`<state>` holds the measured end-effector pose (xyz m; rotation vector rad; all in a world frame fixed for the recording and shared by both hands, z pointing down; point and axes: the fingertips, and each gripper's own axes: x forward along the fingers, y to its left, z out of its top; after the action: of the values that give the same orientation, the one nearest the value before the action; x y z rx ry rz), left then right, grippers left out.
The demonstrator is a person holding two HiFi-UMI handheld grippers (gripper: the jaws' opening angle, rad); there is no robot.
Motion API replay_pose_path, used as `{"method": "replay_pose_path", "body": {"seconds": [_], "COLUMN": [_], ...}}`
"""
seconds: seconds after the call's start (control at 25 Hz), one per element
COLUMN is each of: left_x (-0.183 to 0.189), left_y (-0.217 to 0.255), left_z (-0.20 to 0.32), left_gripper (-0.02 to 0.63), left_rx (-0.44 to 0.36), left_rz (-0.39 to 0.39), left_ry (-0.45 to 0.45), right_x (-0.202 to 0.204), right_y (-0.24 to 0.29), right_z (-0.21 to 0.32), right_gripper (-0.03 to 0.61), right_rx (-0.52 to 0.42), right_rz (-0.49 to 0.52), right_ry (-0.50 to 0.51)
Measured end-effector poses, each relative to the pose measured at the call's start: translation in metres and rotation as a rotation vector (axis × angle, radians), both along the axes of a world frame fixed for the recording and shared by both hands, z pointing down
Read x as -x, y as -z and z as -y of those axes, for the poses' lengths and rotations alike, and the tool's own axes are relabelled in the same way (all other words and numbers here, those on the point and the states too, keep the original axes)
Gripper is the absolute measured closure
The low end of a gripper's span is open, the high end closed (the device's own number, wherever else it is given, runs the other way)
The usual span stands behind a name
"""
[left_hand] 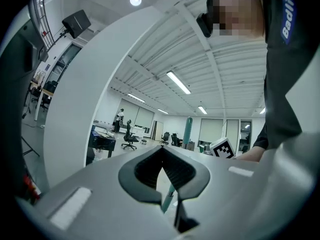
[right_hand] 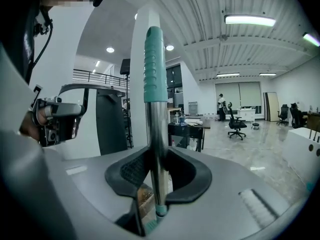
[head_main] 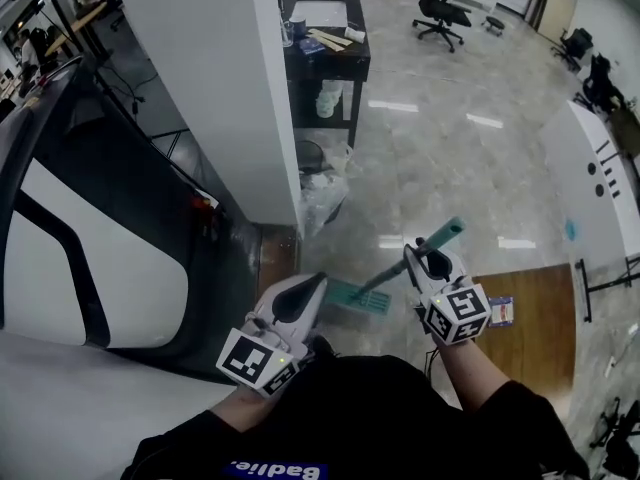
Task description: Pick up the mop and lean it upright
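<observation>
While we stand beside the white pillar (head_main: 210, 88) on the glossy floor (head_main: 450, 158), the mop (right_hand: 152, 69) slants with its head low before us, our right tool (right_hand: 157, 171) clamped on its metal shaft below the teal grip, our left tool (left_hand: 163, 166) pinched shut on nothing.

The mop head (head_main: 360, 298) seems partly hidden behind the left tongs (head_main: 318, 284).

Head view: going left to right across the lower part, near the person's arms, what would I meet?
The left tool → mop head → right tool, gripping the mop handle → wooden floor panel.
</observation>
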<state>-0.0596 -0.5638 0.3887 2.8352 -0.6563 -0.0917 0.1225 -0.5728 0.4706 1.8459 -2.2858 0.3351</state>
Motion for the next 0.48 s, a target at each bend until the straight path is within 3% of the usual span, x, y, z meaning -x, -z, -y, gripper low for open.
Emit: {"method": "replay_pose_path", "body": {"seconds": [0.28, 0.48], "left_x": [0.030, 0.050], "left_y": [-0.001, 0.002], "left_z": [0.036, 0.061], "left_gripper": [0.594, 0.594], "left_rx": [-0.007, -0.020], "left_rz": [-0.006, 0.009], "left_ry": [0.067, 0.152], "right_x": [0.020, 0.038], "right_y": [-0.004, -0.013], "right_z": [0.060, 0.106], "right_gripper": [0.477, 0.477], "right_rx": [0.006, 0.013], "right_rz": [-0.032, -0.058], "right_ry": [0.108, 0.257]}}
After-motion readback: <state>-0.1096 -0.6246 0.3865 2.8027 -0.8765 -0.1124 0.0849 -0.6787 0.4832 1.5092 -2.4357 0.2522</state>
